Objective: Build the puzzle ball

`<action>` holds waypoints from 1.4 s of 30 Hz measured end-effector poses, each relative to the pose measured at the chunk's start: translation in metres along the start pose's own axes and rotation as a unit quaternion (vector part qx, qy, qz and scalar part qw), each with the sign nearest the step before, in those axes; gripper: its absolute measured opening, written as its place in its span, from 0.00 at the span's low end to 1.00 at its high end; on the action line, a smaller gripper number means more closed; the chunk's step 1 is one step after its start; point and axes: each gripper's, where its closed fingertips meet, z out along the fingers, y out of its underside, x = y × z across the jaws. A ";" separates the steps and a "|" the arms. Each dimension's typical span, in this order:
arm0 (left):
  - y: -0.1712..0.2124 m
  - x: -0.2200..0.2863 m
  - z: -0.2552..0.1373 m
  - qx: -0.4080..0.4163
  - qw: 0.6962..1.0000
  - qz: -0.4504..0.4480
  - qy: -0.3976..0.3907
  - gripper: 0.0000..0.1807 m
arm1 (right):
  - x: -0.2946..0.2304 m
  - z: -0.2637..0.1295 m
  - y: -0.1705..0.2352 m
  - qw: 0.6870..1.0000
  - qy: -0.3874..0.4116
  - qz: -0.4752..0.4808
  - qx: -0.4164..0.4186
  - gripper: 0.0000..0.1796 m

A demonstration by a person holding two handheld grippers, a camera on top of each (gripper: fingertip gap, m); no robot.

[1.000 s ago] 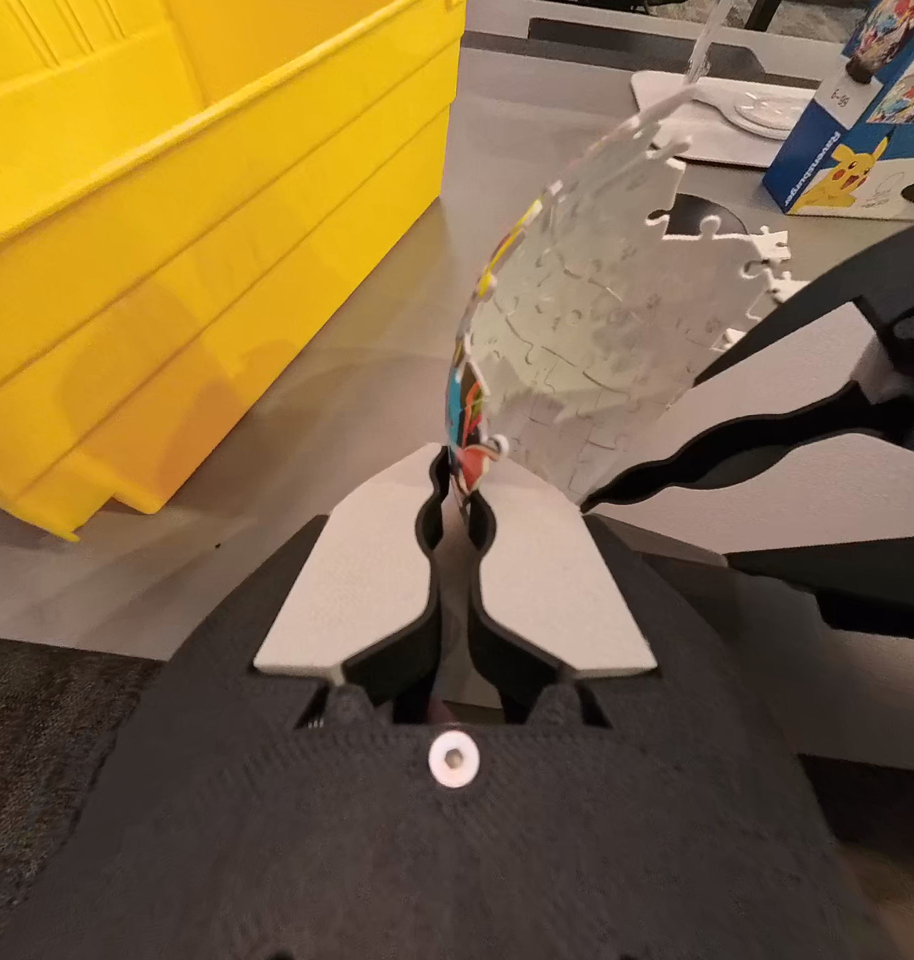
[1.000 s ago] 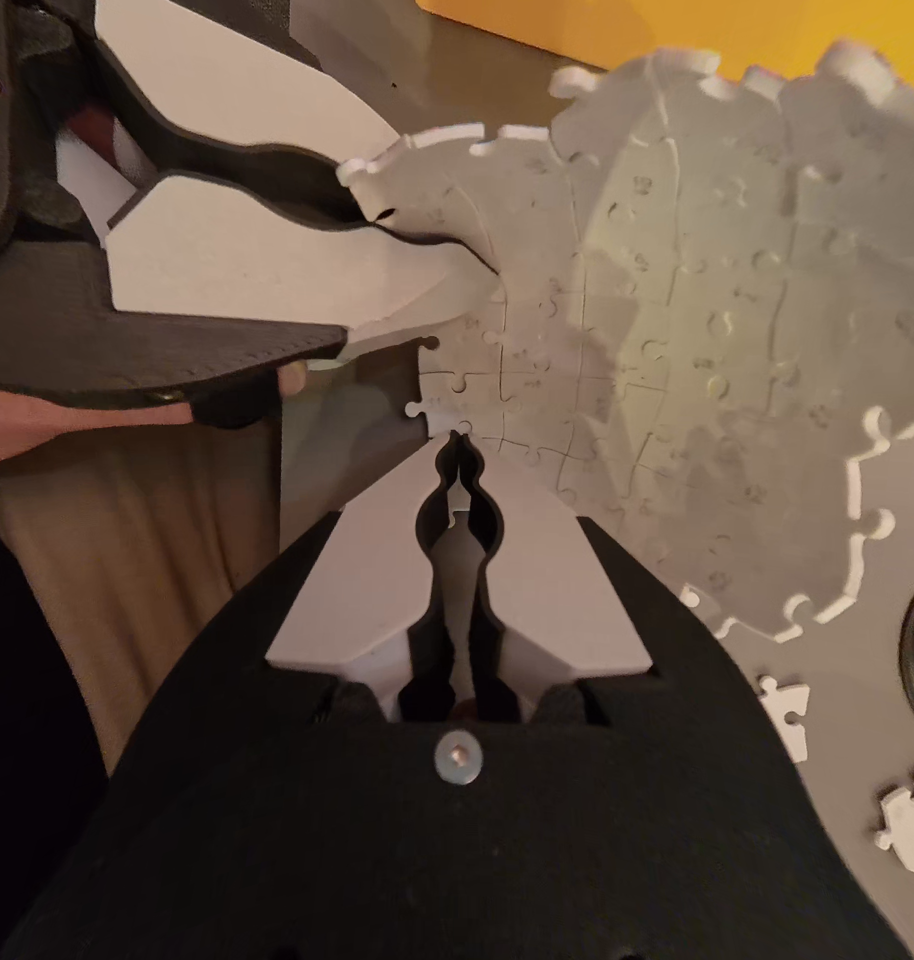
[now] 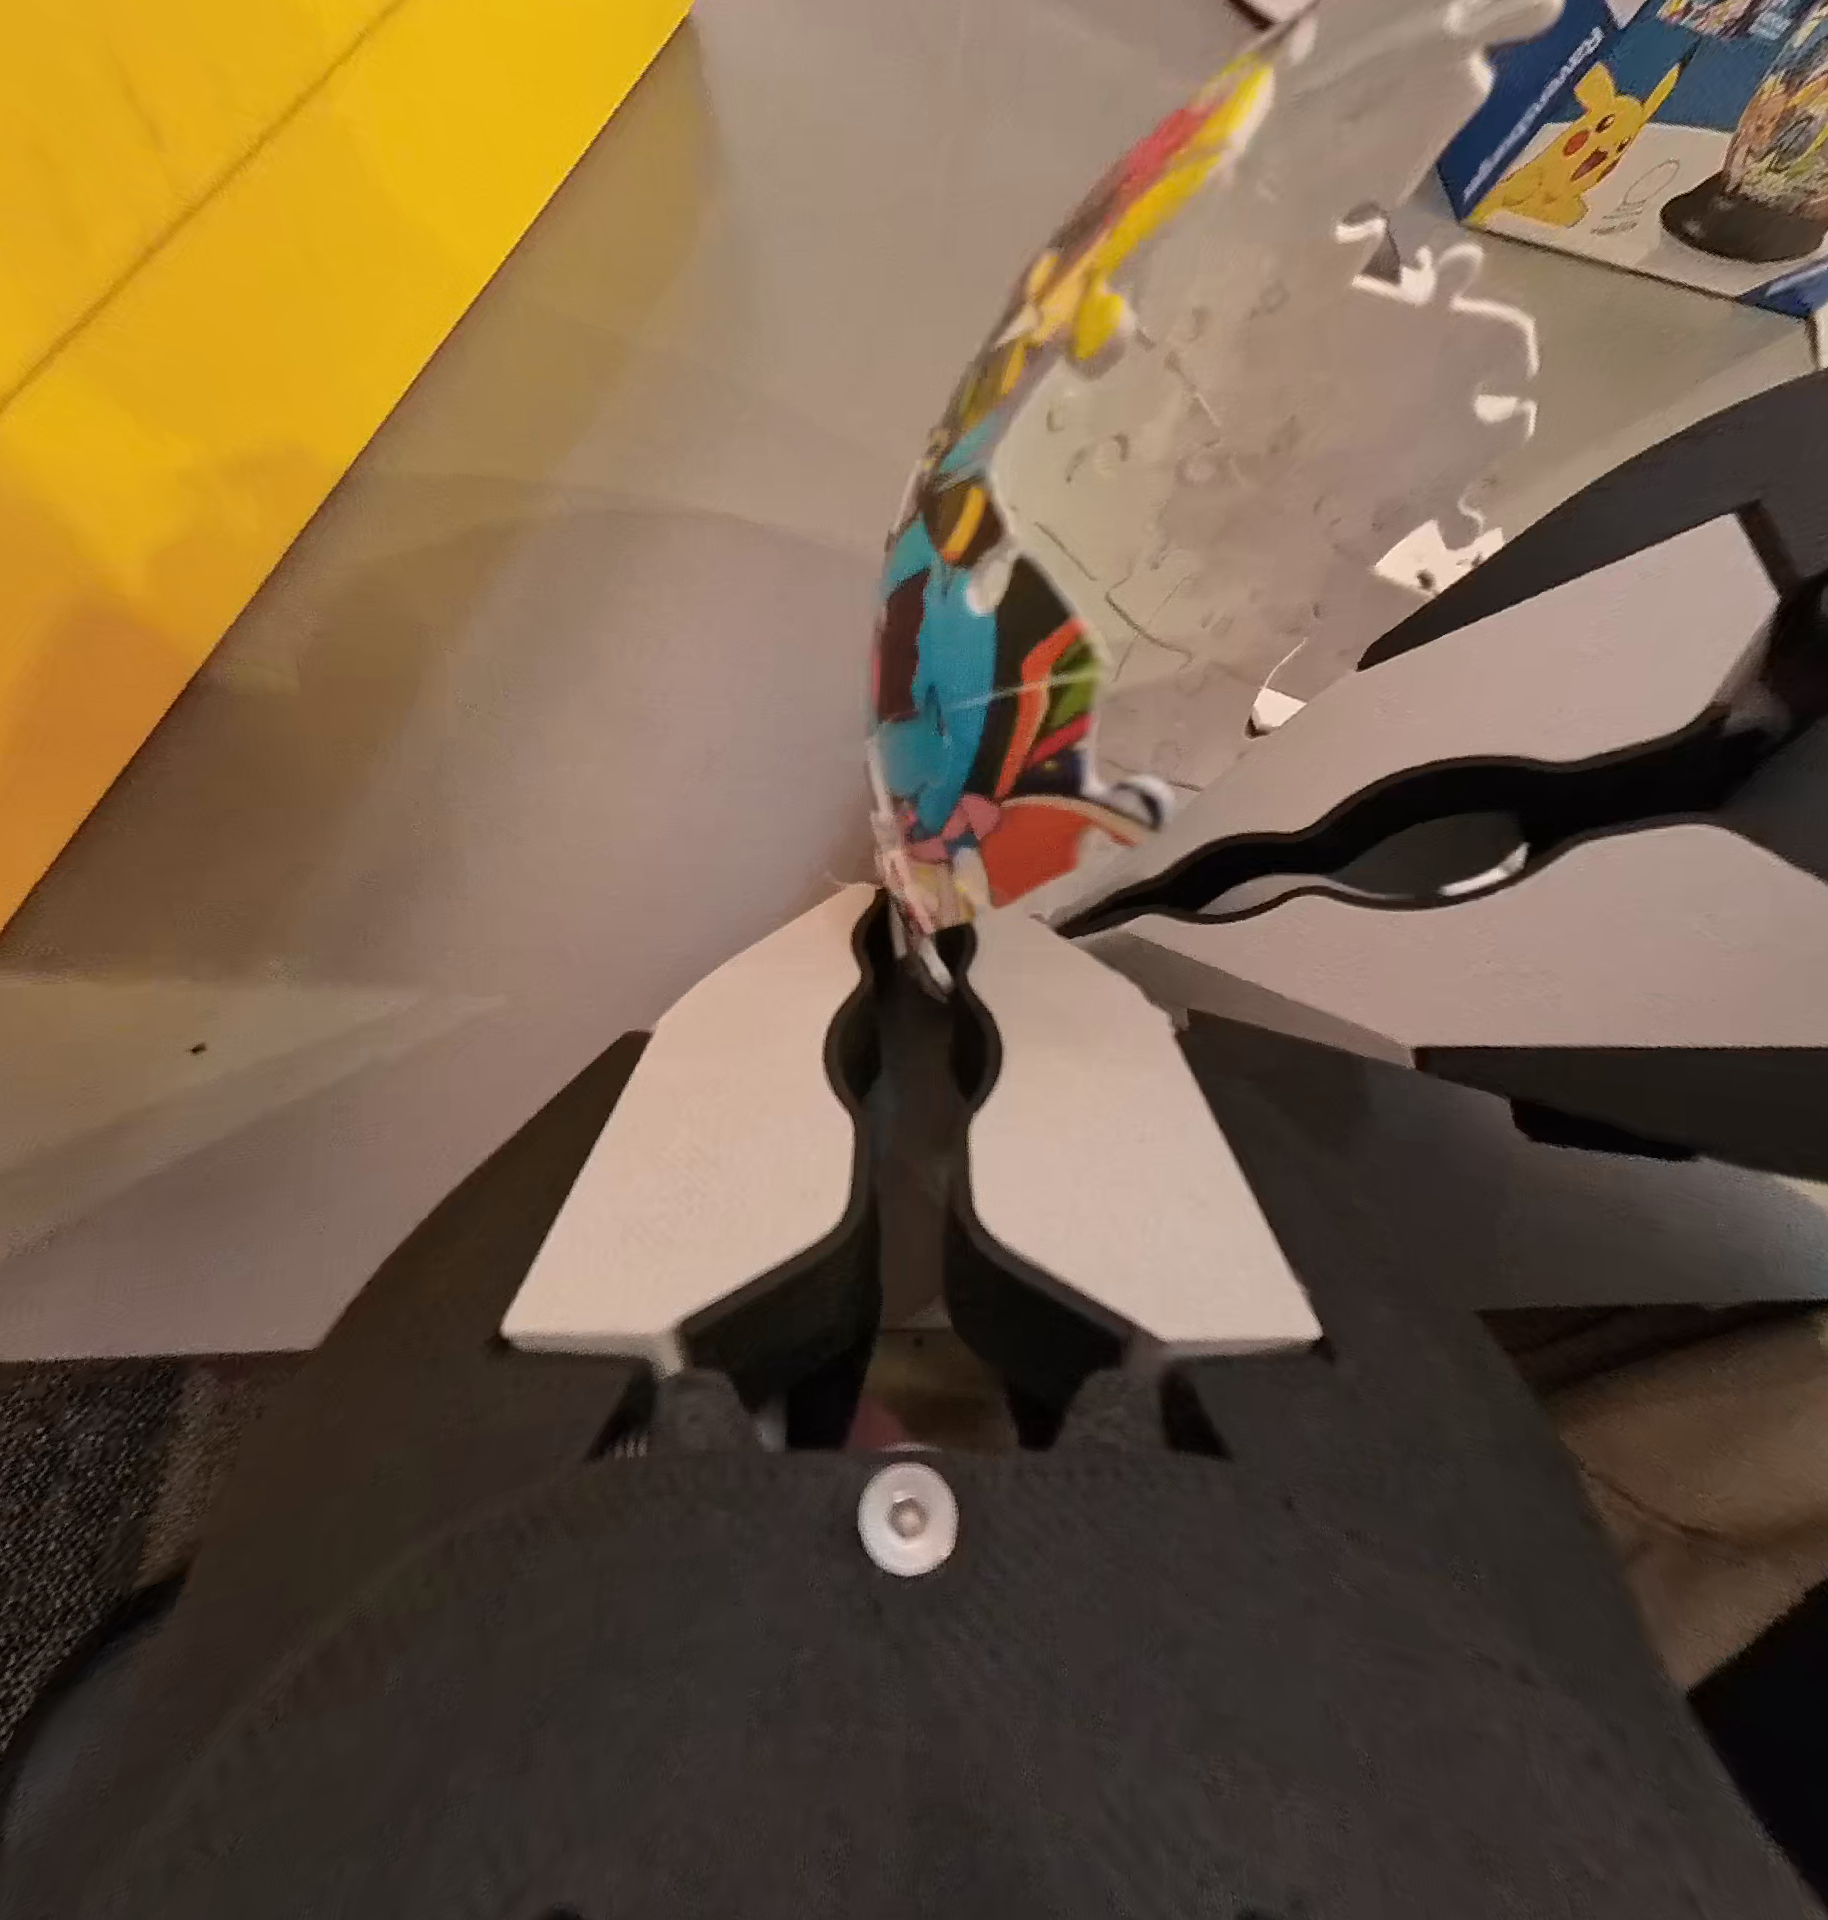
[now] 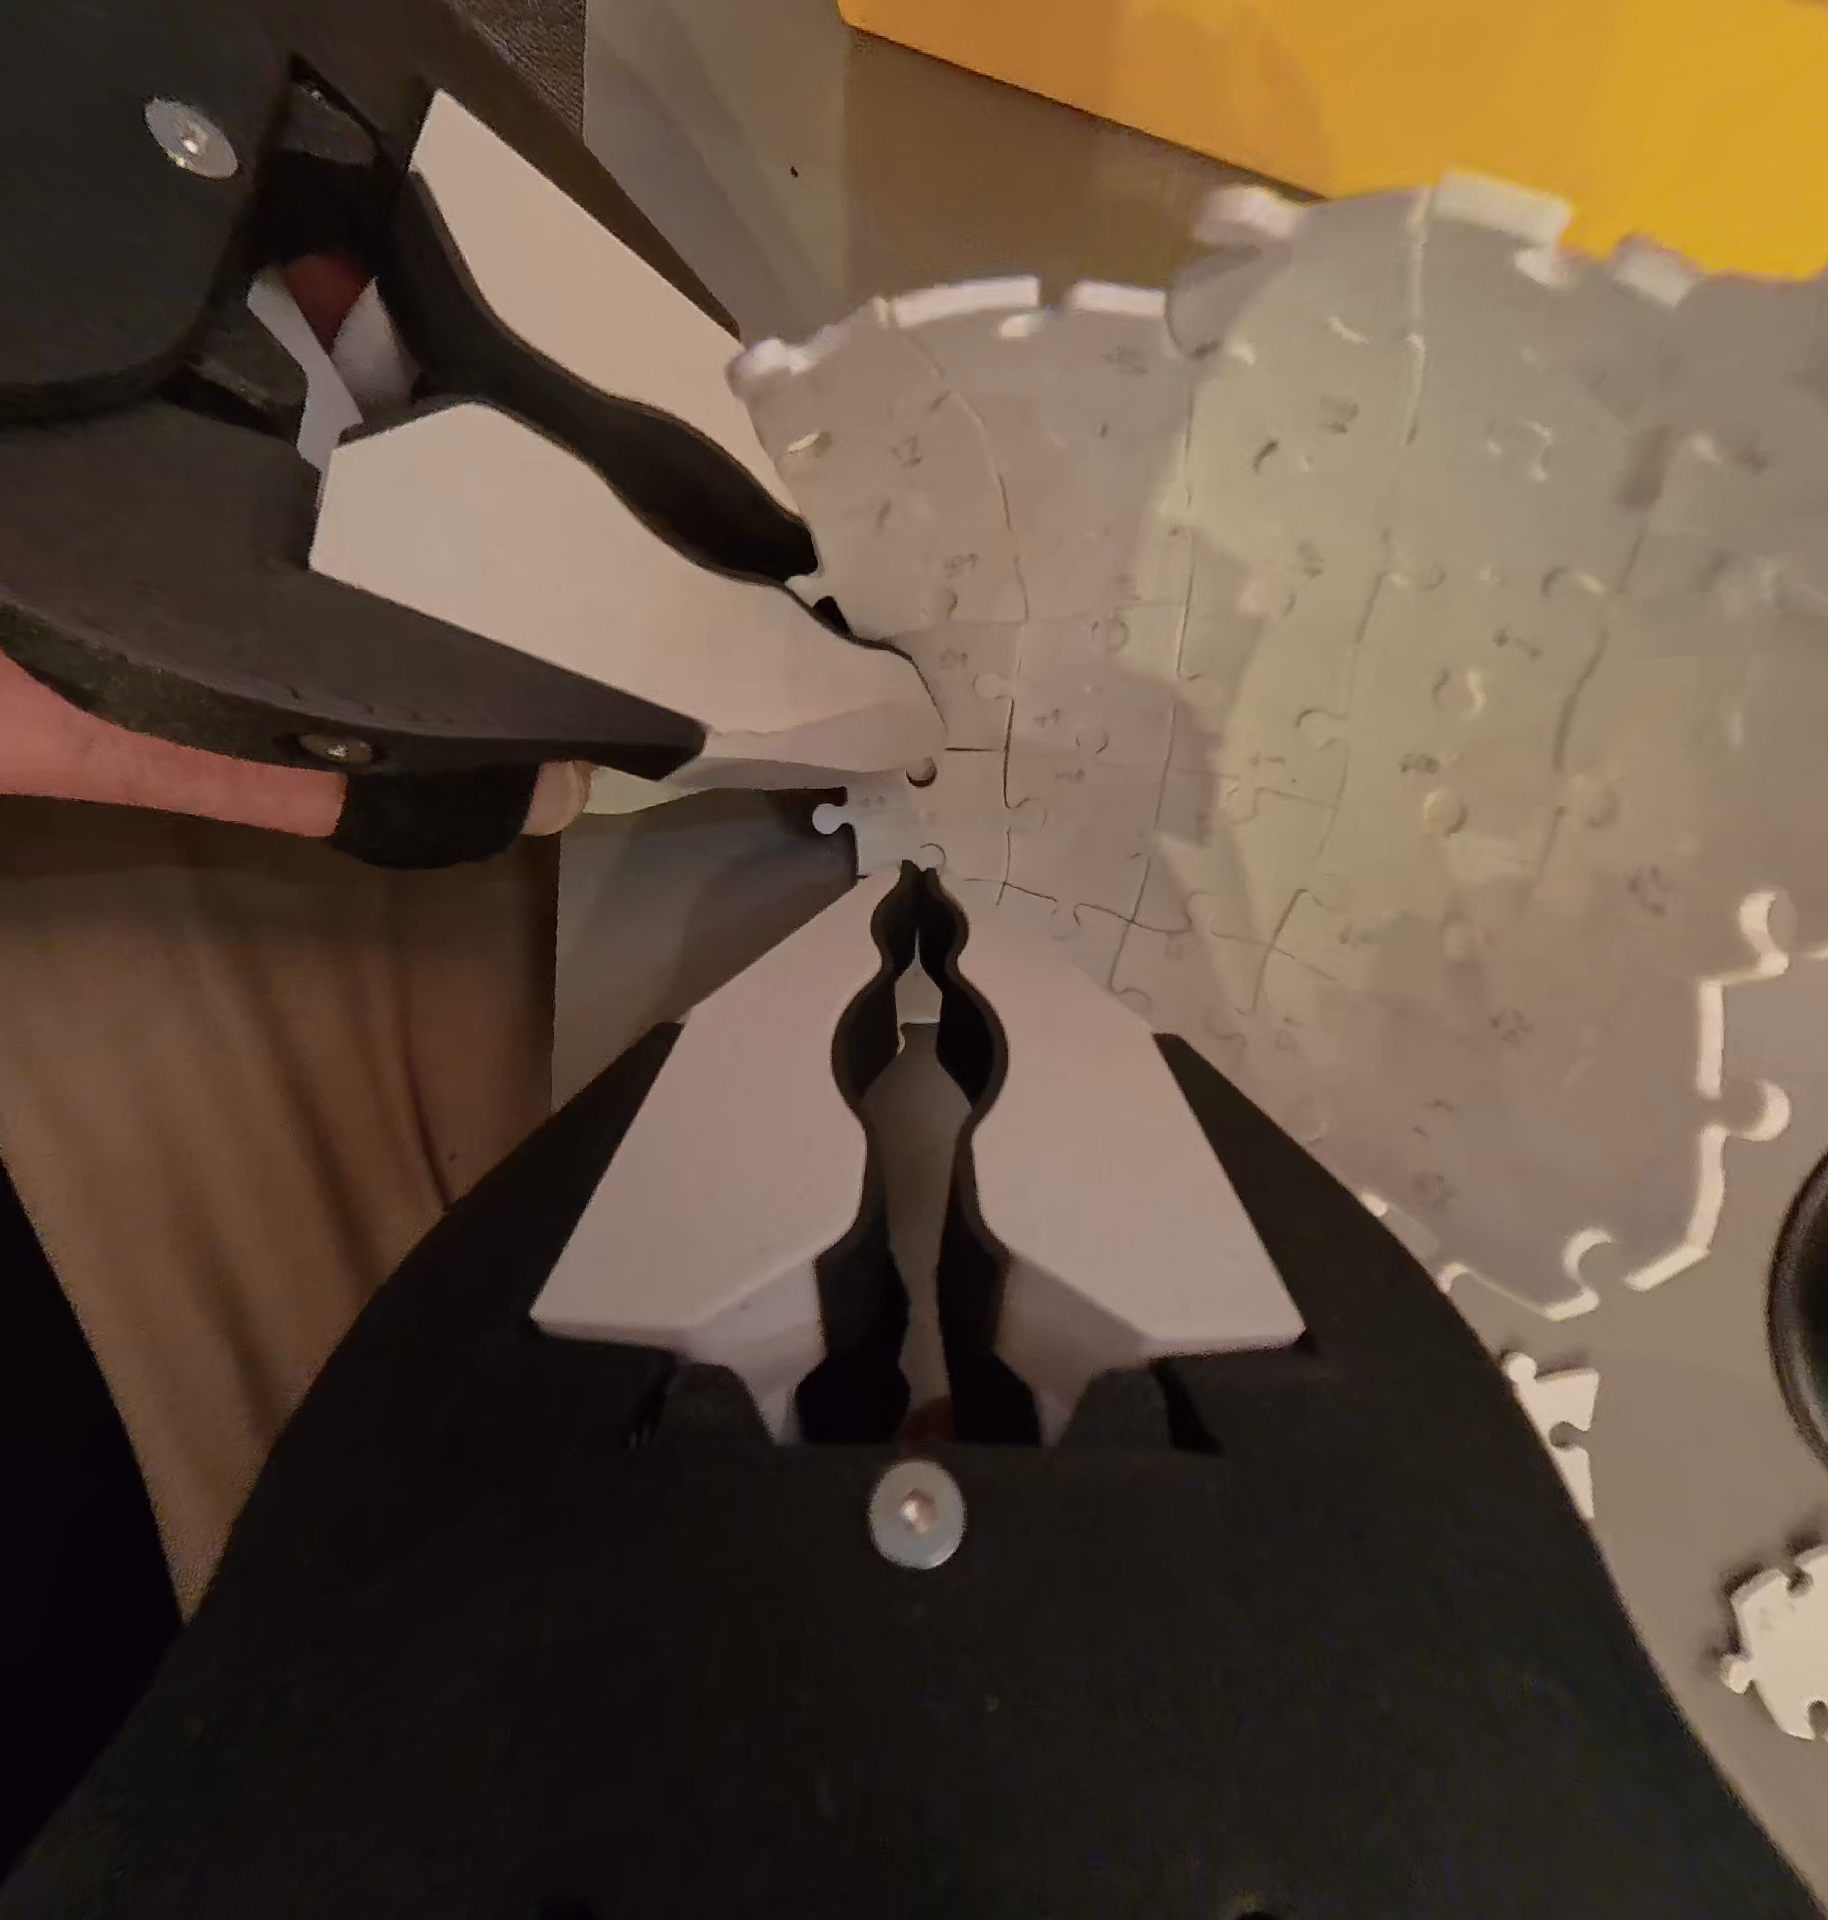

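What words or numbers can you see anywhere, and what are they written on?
blue box, at the far side of the table: white lettering along its side, which I don't copy out.
puzzle ball shell, white inner side: tiny marks on the pieces, too small and blurred to read.
loose pieces on the table: nothing readable.
yellow bin, left claw, right claw: no writing visible.

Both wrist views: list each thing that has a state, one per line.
Left claw: shut on the shell's edge.
Right claw: shut, tips at the shell's edge.
Puzzle ball shell: partly built, held tilted, blank inside facing the right view.
Loose pieces: lying unattached on the table.
Puzzle box: resting on the table.
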 end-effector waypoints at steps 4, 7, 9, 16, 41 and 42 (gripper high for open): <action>0.001 0.001 0.000 -0.004 0.999 -0.039 0.023 0.04 | 0.000 0.000 0.000 1.000 -0.010 0.010 0.006 0.00; 0.002 0.001 0.000 -0.002 0.997 -0.067 0.042 0.04 | 0.000 0.000 -0.001 1.000 -0.004 0.004 0.006 0.00; 0.001 0.001 0.000 -0.001 0.996 -0.073 0.047 0.04 | 0.001 0.000 -0.001 1.000 -0.006 0.013 0.013 0.00; 0.001 0.002 0.001 0.000 0.997 -0.067 0.049 0.05 | 0.001 -0.005 -0.013 0.999 -0.001 0.012 0.038 0.00; 0.001 -0.009 -0.003 0.001 0.999 -0.034 0.001 0.07 | 0.002 0.005 -0.007 1.000 0.016 -0.012 -0.022 0.00; 0.001 -0.008 -0.002 0.000 0.999 -0.035 0.003 0.07 | 0.002 0.004 -0.007 1.000 0.016 -0.005 -0.019 0.00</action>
